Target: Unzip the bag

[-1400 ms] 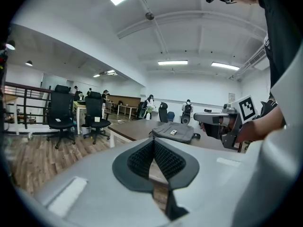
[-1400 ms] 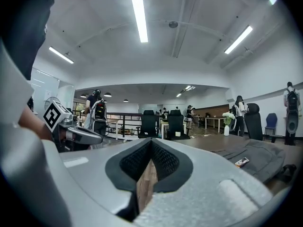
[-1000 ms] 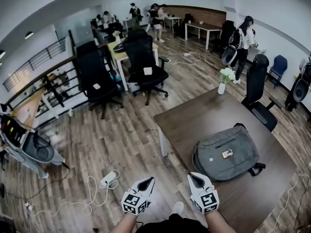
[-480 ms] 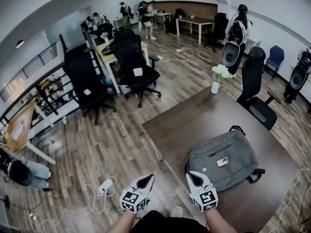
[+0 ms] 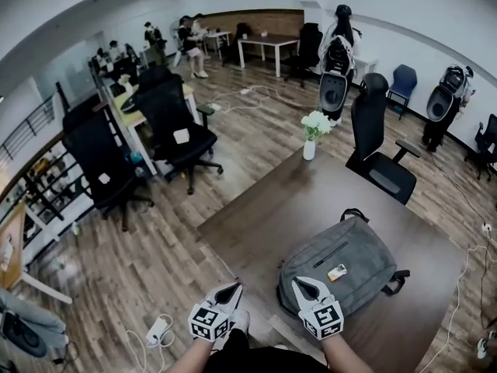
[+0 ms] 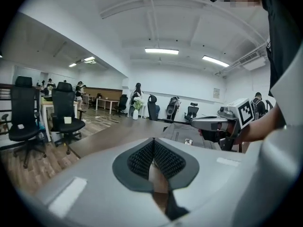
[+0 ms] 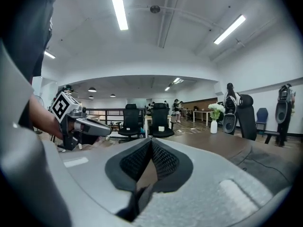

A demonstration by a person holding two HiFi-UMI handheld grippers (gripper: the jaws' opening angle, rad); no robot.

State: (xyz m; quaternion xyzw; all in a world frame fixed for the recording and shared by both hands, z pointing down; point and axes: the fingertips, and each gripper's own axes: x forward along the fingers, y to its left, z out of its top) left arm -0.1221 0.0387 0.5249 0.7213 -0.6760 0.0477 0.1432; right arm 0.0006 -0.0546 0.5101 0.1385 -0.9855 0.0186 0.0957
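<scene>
A grey backpack [image 5: 345, 263] lies flat on the dark wooden table [image 5: 272, 208], with a small orange tag on its front and a zip line across its pocket. My right gripper [image 5: 300, 283] is shut and empty, its tip over the bag's near left edge. My left gripper [image 5: 235, 288] is also shut and empty, held off the table's near corner, to the left of the bag. In the left gripper view the bag [image 6: 182, 134] lies ahead on the table and the right gripper [image 6: 208, 122] shows at the right. The right gripper view shows the left gripper [image 7: 94, 127] at the left.
A white vase of flowers [image 5: 312, 130] stands at the table's far corner. A black office chair [image 5: 375, 142] is behind the table, more chairs [image 5: 175, 127] and desks to the left. A power strip with cables [image 5: 158, 329] lies on the wood floor. People stand at the room's far end.
The view has shifted towards the table: the bag and table now lie closer and further left in the head view. Both grippers stayed shut and have come up to the bag's near edge.
</scene>
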